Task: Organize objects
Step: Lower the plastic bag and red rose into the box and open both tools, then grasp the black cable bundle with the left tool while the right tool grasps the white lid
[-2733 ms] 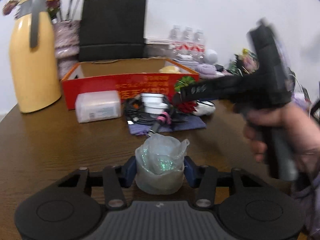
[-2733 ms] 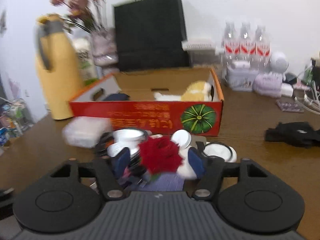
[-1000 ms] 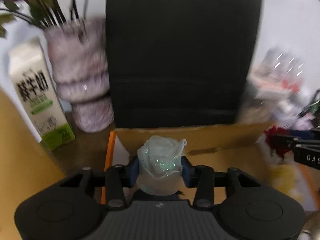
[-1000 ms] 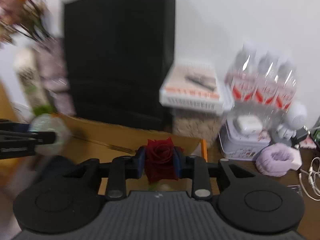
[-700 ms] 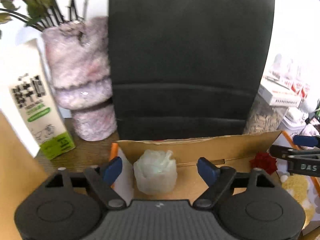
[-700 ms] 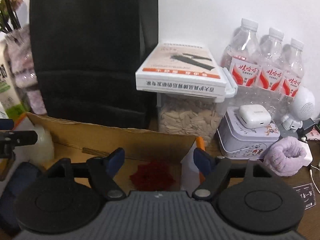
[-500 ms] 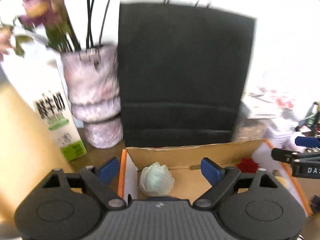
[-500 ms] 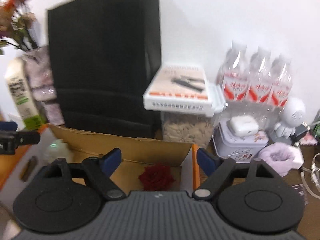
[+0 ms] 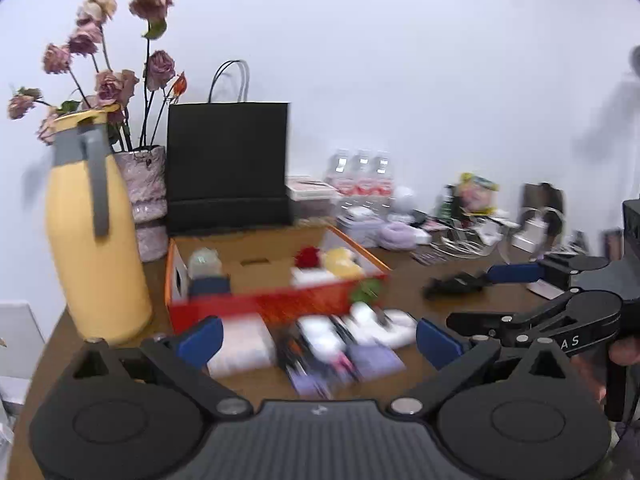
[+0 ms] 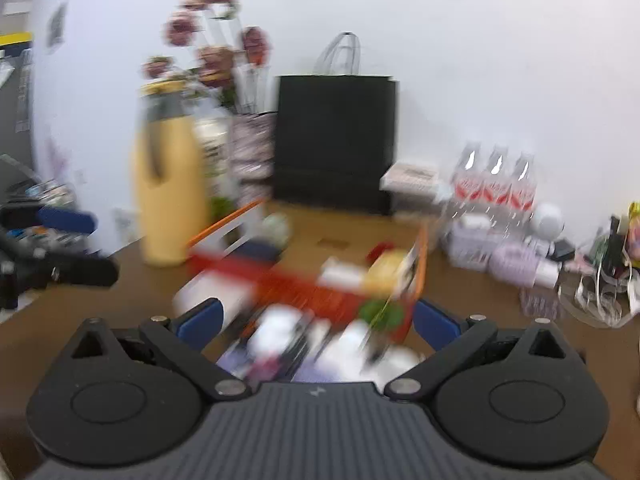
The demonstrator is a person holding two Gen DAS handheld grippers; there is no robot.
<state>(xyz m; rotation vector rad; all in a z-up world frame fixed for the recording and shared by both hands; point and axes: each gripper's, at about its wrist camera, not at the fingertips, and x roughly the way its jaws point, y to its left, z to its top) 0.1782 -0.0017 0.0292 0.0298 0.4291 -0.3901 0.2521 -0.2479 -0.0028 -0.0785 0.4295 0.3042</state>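
Both roses dropped in box (image 9: 276, 300), left gripper (image 9: 318, 338), right gripper (image 10: 314, 322) spread, withdrawn.

Plain white wall (image 9: 400, 60) behind brown wood table (image 9: 420, 276).

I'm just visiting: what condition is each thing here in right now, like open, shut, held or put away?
left gripper: open, holding nothing
right gripper: open, holding nothing
red box: open-topped
red rose: lying inside the box
white rose: lying inside the box
yellow jug: upright beside the box
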